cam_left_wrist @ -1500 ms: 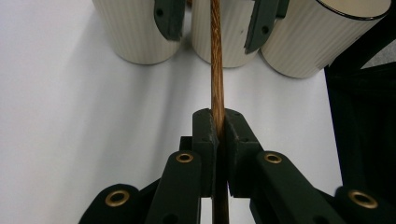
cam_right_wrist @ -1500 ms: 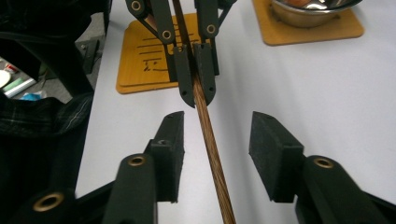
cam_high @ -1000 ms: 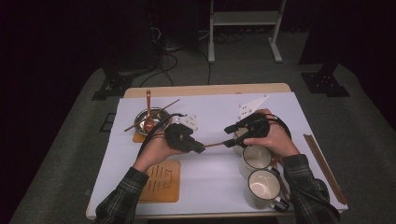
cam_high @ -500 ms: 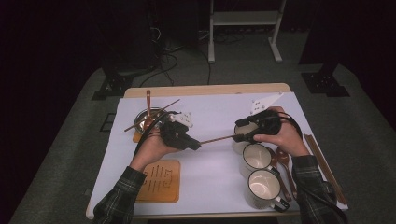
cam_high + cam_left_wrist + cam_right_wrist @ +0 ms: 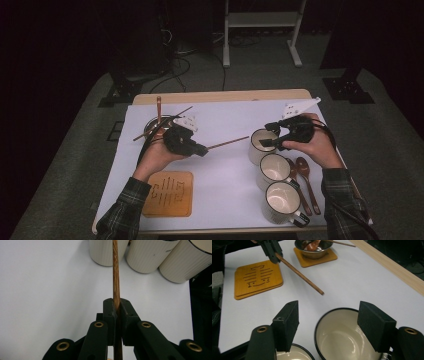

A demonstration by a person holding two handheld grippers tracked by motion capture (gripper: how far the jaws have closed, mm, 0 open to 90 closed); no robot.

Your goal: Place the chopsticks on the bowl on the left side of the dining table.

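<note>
Left gripper (image 5: 117, 315) clamps slim round grained wooden chopstick (image 5: 115, 270)

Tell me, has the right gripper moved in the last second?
Yes. The right gripper has shifted right, away from the metal bowl, and now hovers over the far mug, jaws just opening.

Right gripper (image 5: 272, 136) let go of the far end of the wooden stick (image 5: 227, 143); its jaws have just been opening, nothing between them, and it now sits over the rearmost mug (image 5: 261, 145). Left gripper (image 5: 200, 149) drew slightly leftward with the stick clamped. Third mug uncovered.
</note>
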